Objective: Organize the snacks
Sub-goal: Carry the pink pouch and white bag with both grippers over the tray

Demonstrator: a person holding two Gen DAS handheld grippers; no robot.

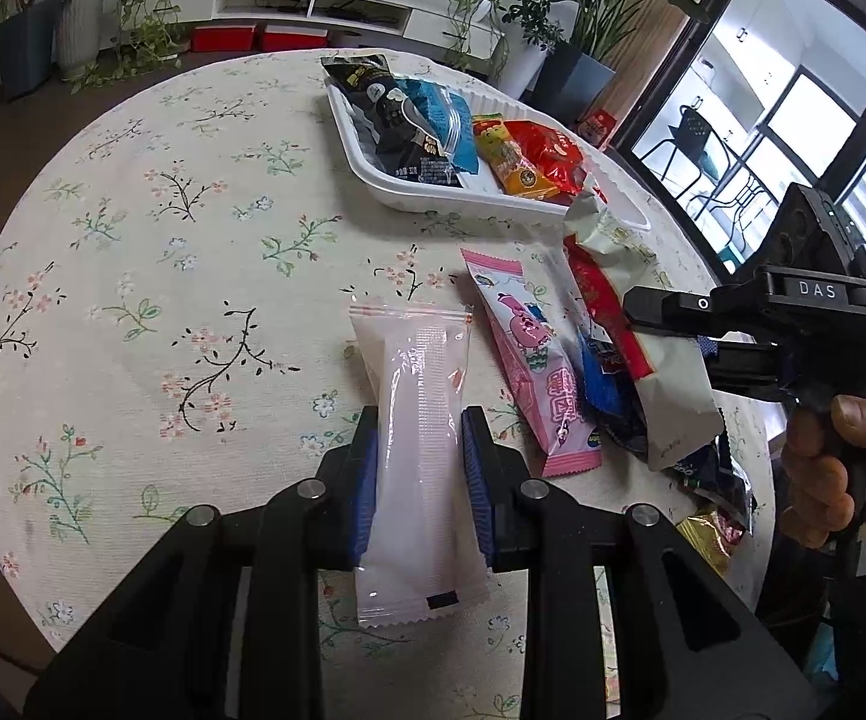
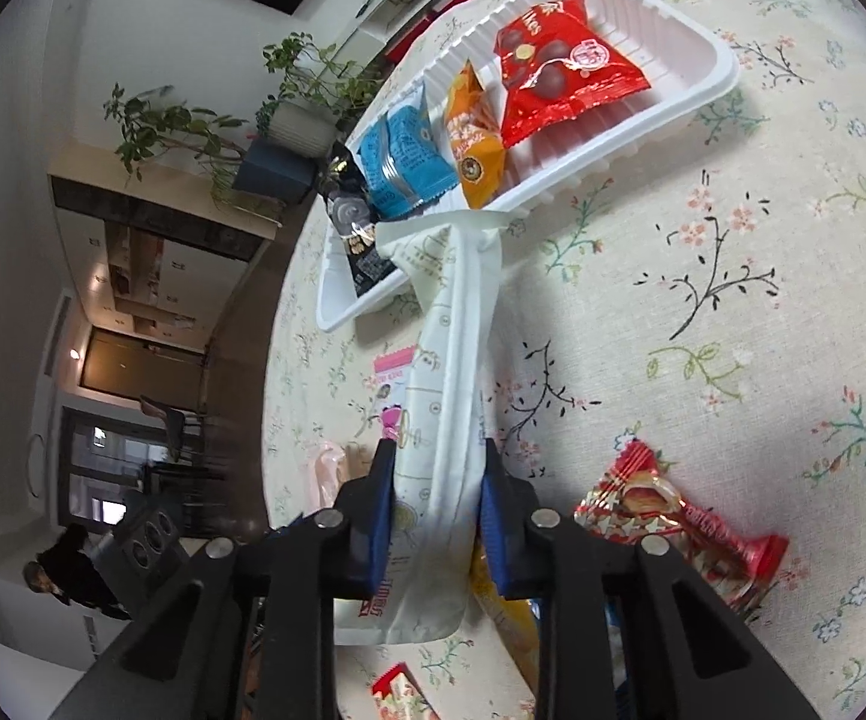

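My left gripper (image 1: 420,444) is shut on a long translucent white snack packet (image 1: 418,420), held lengthwise above the floral tablecloth. My right gripper (image 2: 438,480) is shut on a long cream-white wrapper (image 2: 451,372) that reaches toward the white tray (image 2: 727,69); in the left wrist view this gripper (image 1: 661,324) comes in from the right, gripping the same wrapper (image 1: 667,378). The tray (image 1: 373,180) holds a black packet (image 1: 391,120), a blue packet (image 1: 439,114), an orange packet (image 1: 511,162) and a red packet (image 1: 547,156).
A pink packet (image 1: 529,360) lies on the cloth between the grippers, with a blue wrapper (image 1: 604,384) and other loose snacks beside it. A red-and-gold wrapper (image 2: 673,522) lies right of my right gripper. A hand (image 1: 823,474) holds the right gripper's handle. Potted plants line the room behind.
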